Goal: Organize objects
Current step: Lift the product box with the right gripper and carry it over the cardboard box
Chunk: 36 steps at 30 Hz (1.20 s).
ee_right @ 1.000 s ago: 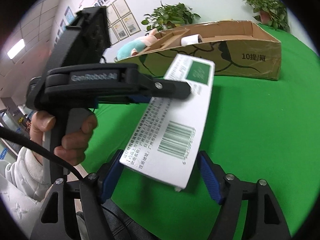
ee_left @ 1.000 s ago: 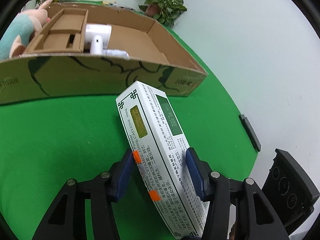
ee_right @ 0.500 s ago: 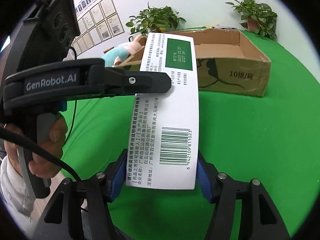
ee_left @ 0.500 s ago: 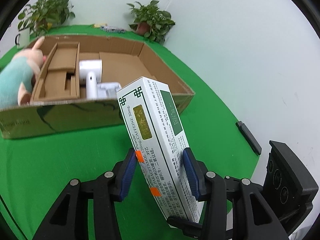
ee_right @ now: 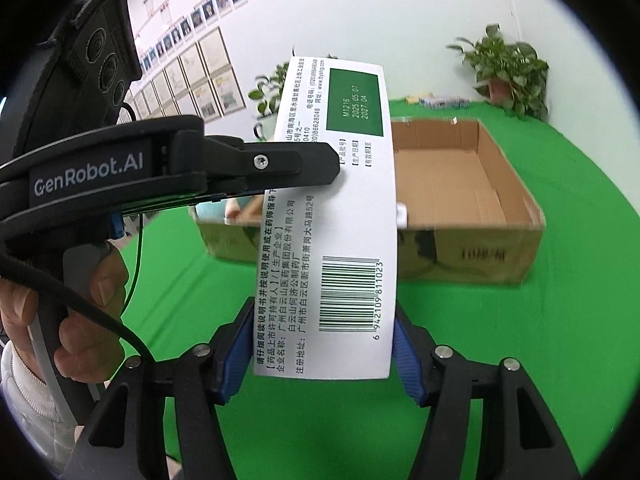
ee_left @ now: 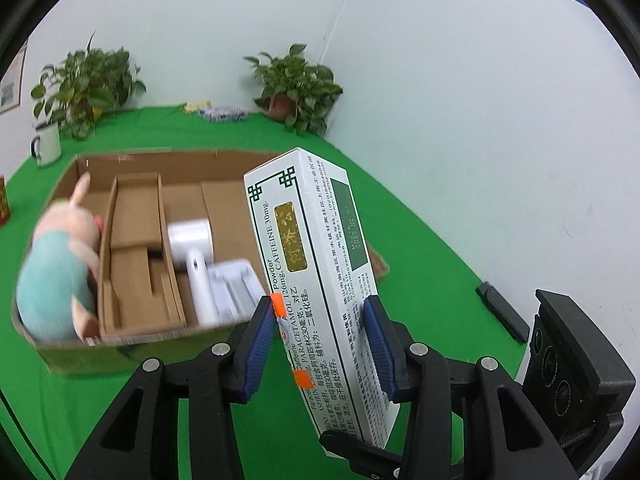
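**Carton lifted by both grippers**

The white carton (ee_left: 316, 280) now sits higher than a second ago, upright above the green table (ee_left: 420, 240), just near of the cardboard box (ee_left: 132, 332). The left gripper (ee_left: 320, 344) clamps its narrow sides. The right gripper (ee_right: 324, 356), wider before, now pinches its near end. The box interior shows more fully.

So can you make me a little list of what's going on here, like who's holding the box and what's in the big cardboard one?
held thing: white medicine box
left gripper: clamped on its narrow sides
right gripper: clamped at its barcode end
cardboard box: open, on the green table
inside it: plush pig, cardboard insert, white tape roll
behind: potted plants, white mug
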Motion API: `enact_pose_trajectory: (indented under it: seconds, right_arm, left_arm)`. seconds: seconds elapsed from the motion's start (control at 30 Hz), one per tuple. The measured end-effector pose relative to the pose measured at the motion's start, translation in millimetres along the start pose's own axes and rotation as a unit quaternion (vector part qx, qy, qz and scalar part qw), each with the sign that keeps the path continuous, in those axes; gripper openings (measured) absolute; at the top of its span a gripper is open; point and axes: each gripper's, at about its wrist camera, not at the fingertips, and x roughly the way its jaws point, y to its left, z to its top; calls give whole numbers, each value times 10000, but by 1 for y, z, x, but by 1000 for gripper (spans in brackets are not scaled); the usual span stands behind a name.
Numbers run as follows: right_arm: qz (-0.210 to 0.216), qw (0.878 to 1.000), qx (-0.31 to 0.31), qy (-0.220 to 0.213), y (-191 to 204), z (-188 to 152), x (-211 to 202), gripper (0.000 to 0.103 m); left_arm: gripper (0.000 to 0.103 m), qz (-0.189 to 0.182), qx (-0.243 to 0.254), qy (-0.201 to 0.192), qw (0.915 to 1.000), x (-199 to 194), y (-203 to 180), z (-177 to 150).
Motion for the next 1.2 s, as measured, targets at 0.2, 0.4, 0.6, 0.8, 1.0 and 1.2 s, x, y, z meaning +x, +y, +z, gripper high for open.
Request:
enact_pose_trajectory:
  seconds: [0.2,0.4,0.6,0.8,1.0,1.2]
  right_arm:
    - [58,9999,99,-92,-9,25,2,61]
    - [49,9998,169,-12,-23,60,12,61]
    - [-15,9991,132,398,-45,101,40,61]
    - [-230,9952,121,946,-68,113,72,61]
    - [-274,9875,284,1524,-94,100,108,61]
    - [-266,9792,584,1926,-115,86,125,61]
  left_arm:
    - [43,35,165,-79,9998,-1,-5,33]
    - [43,-1,213,-81,9997,15,-6,77]
    - [43,-81,-128,62,9999,56,18,126]
    - [43,-229,-456,325,9982,115,47,146]
    - [43,-238,-660,832,9941,170,67,137]
    - [43,-300,-822,1349,9870,218,81,122]
